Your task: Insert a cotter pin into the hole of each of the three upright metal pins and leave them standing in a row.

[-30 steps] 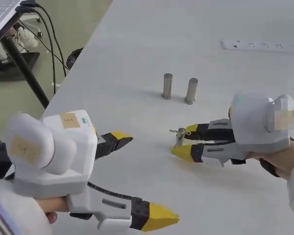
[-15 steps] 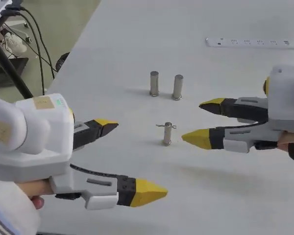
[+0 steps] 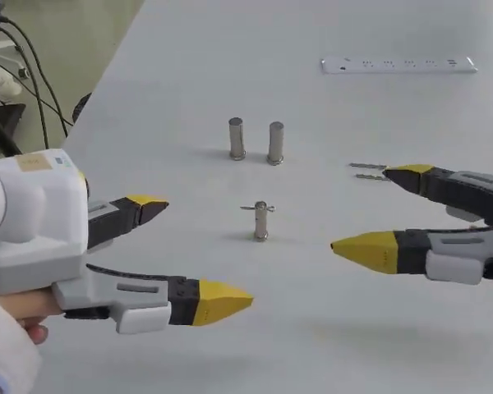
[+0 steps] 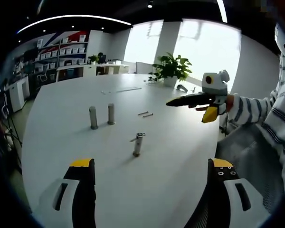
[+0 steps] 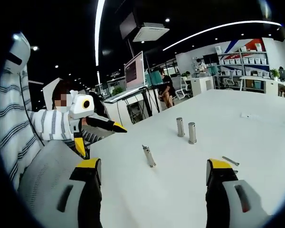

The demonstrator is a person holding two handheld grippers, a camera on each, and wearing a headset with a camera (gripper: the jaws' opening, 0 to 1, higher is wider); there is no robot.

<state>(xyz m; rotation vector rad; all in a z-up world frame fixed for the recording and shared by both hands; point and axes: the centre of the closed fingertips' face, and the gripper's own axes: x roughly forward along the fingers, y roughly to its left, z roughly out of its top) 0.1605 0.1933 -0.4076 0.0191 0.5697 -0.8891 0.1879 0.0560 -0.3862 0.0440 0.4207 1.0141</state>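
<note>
— How far along is the job?

— About a third, I'd judge. The short upright grey metal pin nearest you point(image 3: 261, 223) stands on the pale grey worktop point(image 3: 172, 90) with a thin wire cotter pin point(image 3: 255, 208) crosswise through its top. Behind it, the bare grey metal pin on the left point(image 3: 236, 138) and the bare grey metal pin on the right point(image 3: 275, 143) stand side by side, close but not touching. I see nothing through either.

— So what's left?

— Two insertions. The two loose wire cotter pins point(image 3: 366, 166) lie flat on the worktop, off to the right of the bare pair. The finished pin also stands in front of the other two rather than in line, so you'll probably have to bring the three into a row.

— And your hands?

— Your left gripper point(image 3: 209, 251) sits low at the near left, aimed roughly towards the finished pin but well apart from it. Its yellow-tipped fingers point(image 3: 218, 300) are spread wide with nothing between them. Your right gripper point(image 3: 357, 208) reaches in from the right. Its fingers point(image 3: 370, 249) are also wide apart and empty, and the far fingertip is just beside the loose cotter pins, not yet around either.

— Anything holding the pins?

— No, all three stand free.
</note>
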